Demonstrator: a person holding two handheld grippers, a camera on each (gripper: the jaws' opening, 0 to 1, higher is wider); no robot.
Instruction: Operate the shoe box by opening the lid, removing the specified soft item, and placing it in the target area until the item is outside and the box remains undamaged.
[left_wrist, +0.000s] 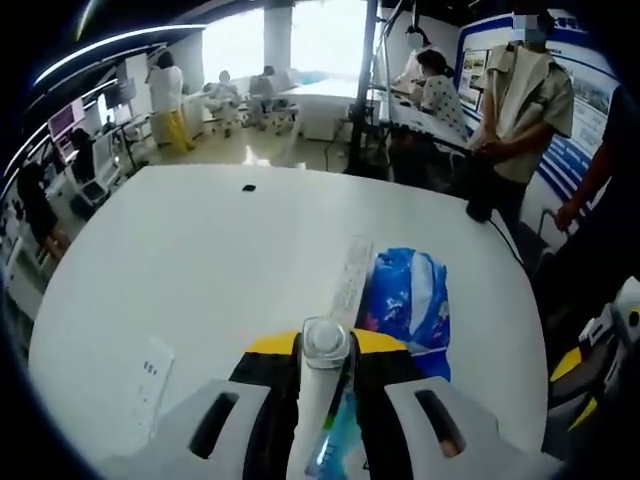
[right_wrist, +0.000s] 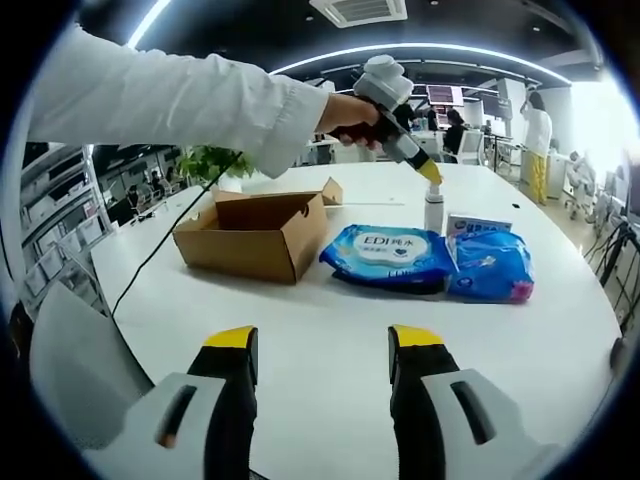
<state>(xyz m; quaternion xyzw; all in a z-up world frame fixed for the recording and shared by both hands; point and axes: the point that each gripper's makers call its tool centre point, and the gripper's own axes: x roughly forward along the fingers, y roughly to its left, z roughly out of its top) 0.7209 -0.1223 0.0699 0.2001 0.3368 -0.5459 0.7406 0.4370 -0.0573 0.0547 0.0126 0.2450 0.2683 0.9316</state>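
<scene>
1. The task's soft items already lie outside the box: a blue wipes pack (right_wrist: 388, 256) and, touching its far side, a second blue patterned pack (right_wrist: 490, 266) rest flat on the white table (right_wrist: 330, 340), ahead of the right gripper (right_wrist: 320, 385) and a little to the right of its jaw line. Their long axes run across that gripper's view, not along it.

2. The cardboard shoe box (right_wrist: 255, 235) stands open ahead and left of the right gripper, flaps up, just beside the wipes pack but apart from it. It looks whole; what is inside is hidden.

3. The left gripper (right_wrist: 432, 170) is plainly nearer the goods. In the right gripper view it reaches in from the left, held by a hand (right_wrist: 352, 115) with a white sleeve, and its yellow tips come down on the top of a small white bottle (right_wrist: 434, 212) that stands upright just behind the two packs.

4. In the left gripper view the jaws are clenched on that bottle's cap (left_wrist: 326, 340), and the patterned pack (left_wrist: 410, 300) lies immediately right of the jaws, with a long white box (left_wrist: 348, 275) just beyond it.

5. The right gripper is released, jaws wide apart and empty, hanging above bare table well short of box and packs.

6. My judgement: the removal is largely done, and the coming move turns on lifting or setting the bottle straight, since the packs crowd its near side.
</scene>
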